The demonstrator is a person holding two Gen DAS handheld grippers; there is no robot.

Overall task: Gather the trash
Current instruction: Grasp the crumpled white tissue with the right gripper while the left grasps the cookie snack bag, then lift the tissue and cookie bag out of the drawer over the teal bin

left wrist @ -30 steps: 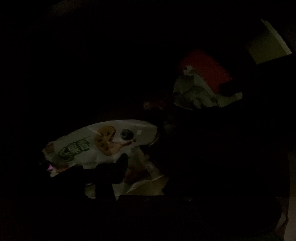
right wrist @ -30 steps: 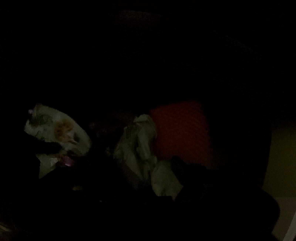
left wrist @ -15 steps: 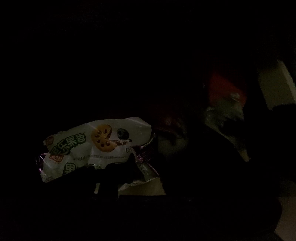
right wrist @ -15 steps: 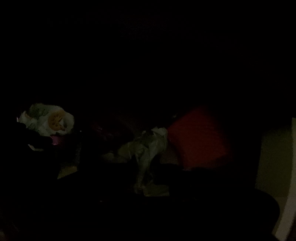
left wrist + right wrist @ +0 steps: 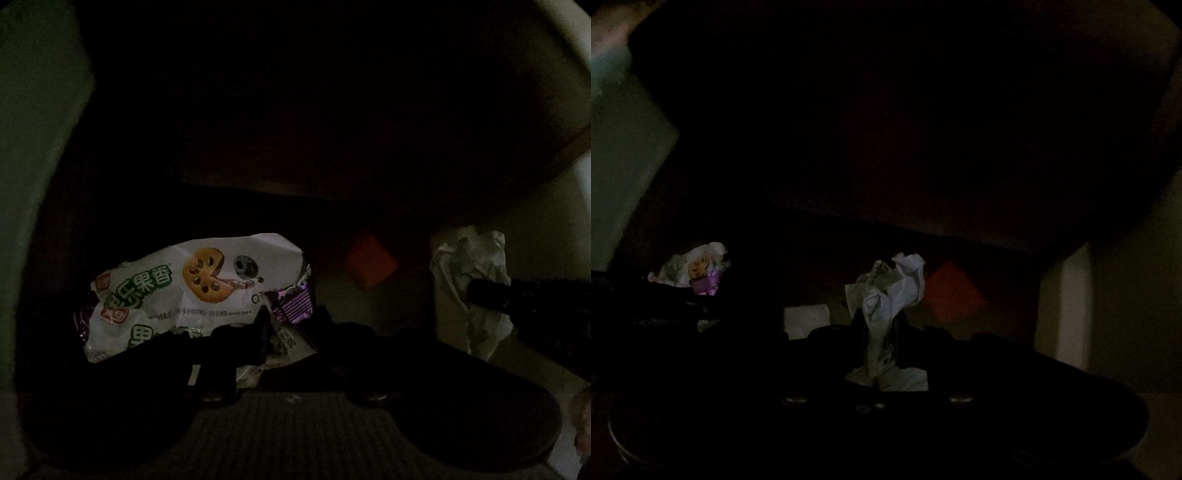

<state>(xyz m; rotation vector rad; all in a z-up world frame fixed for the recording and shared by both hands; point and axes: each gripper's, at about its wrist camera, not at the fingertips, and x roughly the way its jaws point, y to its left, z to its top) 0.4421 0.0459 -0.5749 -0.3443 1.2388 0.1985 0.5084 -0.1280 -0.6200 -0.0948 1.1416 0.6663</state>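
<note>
Snack wrapper (image 5: 192, 291): white crumpled foil, green lettering, biscuit picture, purple edge at its right end; it's clamped in the left tool (image 5: 291, 325), jaws nearly together with the wrapper's lower right part pinched between them, the rest fanning out up and left of the tips. Same wrapper shows small in the right wrist view (image 5: 698, 271), far left of the paper wad, with the left tool's dark body under it. Crumpled paper wad (image 5: 886, 295): white-grey, clamped in the right tool (image 5: 879, 328), jaws closed tight on its narrow middle, top bunch sticking up above the tips, a flatter flap (image 5: 901, 380) spread below them against the tool body. In the left wrist view the wad (image 5: 469, 273) sits well right of the wrapper, with a dark finger of the right tool (image 5: 487, 293) crossing it. Red-orange square (image 5: 371, 262) lies between wrapper and wad, further back, on a dark surface; in the right wrist view it's just right of the wad (image 5: 953, 291). Can't tell what it is. Small pale rectangular piece (image 5: 805, 319) just left of the wad, low, identity unclear. Pale wall or panel (image 5: 1067, 302) well right of the wad. Everything else is too dark to read.
</note>
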